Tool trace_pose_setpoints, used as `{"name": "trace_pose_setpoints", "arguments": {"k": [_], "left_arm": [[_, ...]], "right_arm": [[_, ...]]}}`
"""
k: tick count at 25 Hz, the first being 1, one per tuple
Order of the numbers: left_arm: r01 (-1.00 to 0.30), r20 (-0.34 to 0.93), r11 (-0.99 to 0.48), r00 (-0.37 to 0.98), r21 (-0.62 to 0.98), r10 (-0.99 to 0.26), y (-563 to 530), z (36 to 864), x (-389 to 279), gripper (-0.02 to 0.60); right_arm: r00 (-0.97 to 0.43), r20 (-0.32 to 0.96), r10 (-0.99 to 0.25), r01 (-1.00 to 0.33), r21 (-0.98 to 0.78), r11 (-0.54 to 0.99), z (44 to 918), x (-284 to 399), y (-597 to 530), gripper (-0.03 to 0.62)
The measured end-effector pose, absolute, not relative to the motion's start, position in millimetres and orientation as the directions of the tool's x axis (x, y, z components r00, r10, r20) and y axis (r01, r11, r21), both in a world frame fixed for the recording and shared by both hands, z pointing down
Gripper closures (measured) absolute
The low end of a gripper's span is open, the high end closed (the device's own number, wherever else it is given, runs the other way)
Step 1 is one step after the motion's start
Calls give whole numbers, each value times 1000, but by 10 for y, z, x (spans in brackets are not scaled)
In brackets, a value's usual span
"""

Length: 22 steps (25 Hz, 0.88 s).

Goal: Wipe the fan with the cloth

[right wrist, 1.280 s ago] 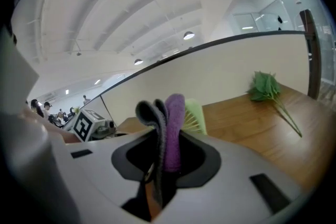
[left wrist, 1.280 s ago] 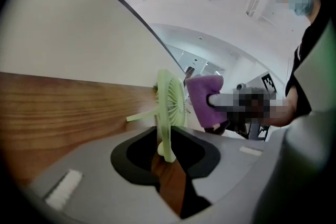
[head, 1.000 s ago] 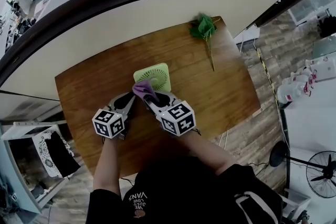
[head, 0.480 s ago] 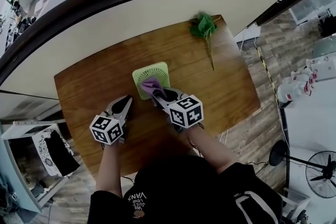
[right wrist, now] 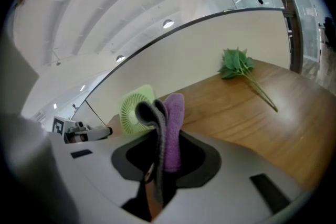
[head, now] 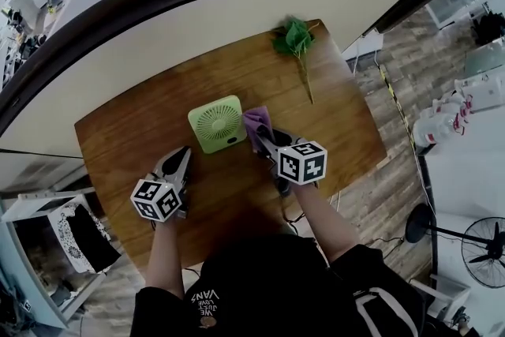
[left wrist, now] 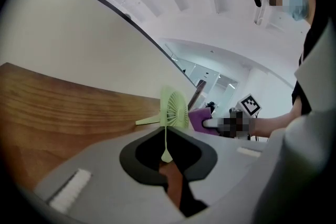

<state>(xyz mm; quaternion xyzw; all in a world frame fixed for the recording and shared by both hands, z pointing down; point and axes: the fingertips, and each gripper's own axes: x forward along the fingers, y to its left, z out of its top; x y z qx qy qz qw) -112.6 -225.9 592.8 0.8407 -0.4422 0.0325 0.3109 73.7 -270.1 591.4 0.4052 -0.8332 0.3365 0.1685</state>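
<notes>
square pale green plastic fan [head: 217,123] with a radial slatted grille, near the middle of the wood-grain tabletop [head: 118,130]. right tongs [head: 259,134] clamp a folded plush cloth [head: 256,119], purple over grey, just beside the fan at 3 o'clock. left tongs [head: 181,157], at 7 o'clock and apart from it, have just been closing; now narrow, nothing between. leafy green sprig [head: 294,38] at 1 o'clock.

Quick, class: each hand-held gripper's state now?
Left hand-held gripper: jaws have just been closing, about shut; thin green strand at their tips, grip unclear.
Right hand-held gripper: closed on the purple cloth.
</notes>
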Motion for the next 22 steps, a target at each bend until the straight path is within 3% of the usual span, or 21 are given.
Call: {"name": "trace_pose_setpoints", "arguments": {"k": [7,16,22], "left_arm": [[-773,324,-403,591,491,-739,-2217,5882,-1182,569],[-772,316,-380,578,510,-752,-1991,5839,-1286,569],[-783,328,-341,552,521,-767,-1842,5888,-1404,569]], "right_arm": [[-612,535,-583,-791,-399,464,5824,696,-2539,493],[-755,521,-399,-625,-386,678,5898,-320,-2031,492],[-774,544,-325,-574,-384,724,6082,-614,-1995,491]]}}
